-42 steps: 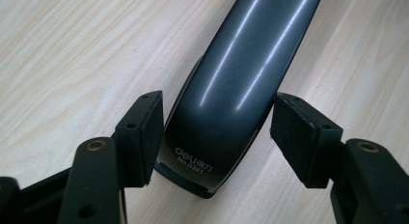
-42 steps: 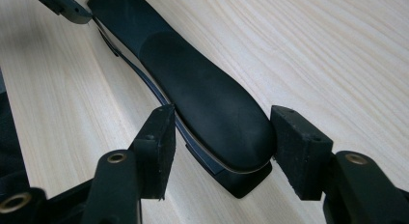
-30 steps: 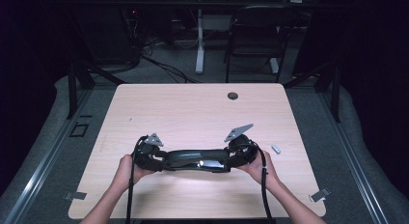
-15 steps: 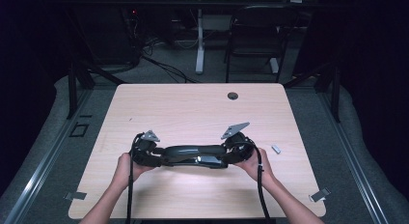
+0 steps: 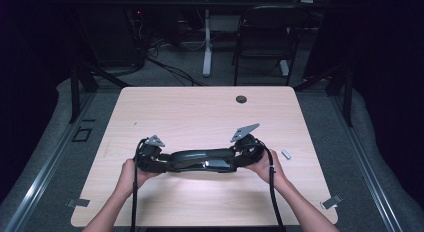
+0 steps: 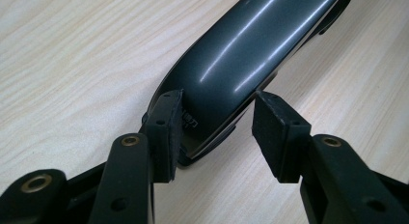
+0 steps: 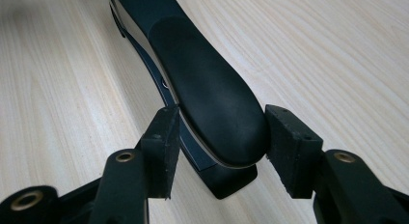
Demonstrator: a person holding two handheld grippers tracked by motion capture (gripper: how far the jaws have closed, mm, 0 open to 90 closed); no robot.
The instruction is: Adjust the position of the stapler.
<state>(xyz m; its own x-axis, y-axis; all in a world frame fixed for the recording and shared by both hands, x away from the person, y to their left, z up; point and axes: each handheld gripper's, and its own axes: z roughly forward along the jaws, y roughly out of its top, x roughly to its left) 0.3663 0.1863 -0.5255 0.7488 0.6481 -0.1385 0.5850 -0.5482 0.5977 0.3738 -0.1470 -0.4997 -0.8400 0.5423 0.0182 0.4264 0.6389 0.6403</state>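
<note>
A long, curved black part [image 5: 200,158] spans the gap between my two grippers over the near half of the wooden table [image 5: 200,112]. My left gripper [image 5: 159,162] has one end of it. In the left gripper view the glossy dark end [image 6: 241,50] sits between the jaws of the left gripper [image 6: 217,105], whose pads [image 6: 169,122] touch its sides; these jaws have just been closing on it. My right gripper [image 5: 236,159] has the other end. In the right gripper view the matte rounded end [image 7: 212,98] is clamped in the right gripper [image 7: 219,122].
A small silver piece [image 5: 286,153] lies on the table right of my right hand. A round grommet [image 5: 241,99] sits near the far edge. Metal clips [image 5: 331,202] mark the near corners. A chair [image 5: 262,37] and cables stand beyond the table.
The black part and both grippers have edged slightly away from the person. The hold at each end looks the same.
</note>
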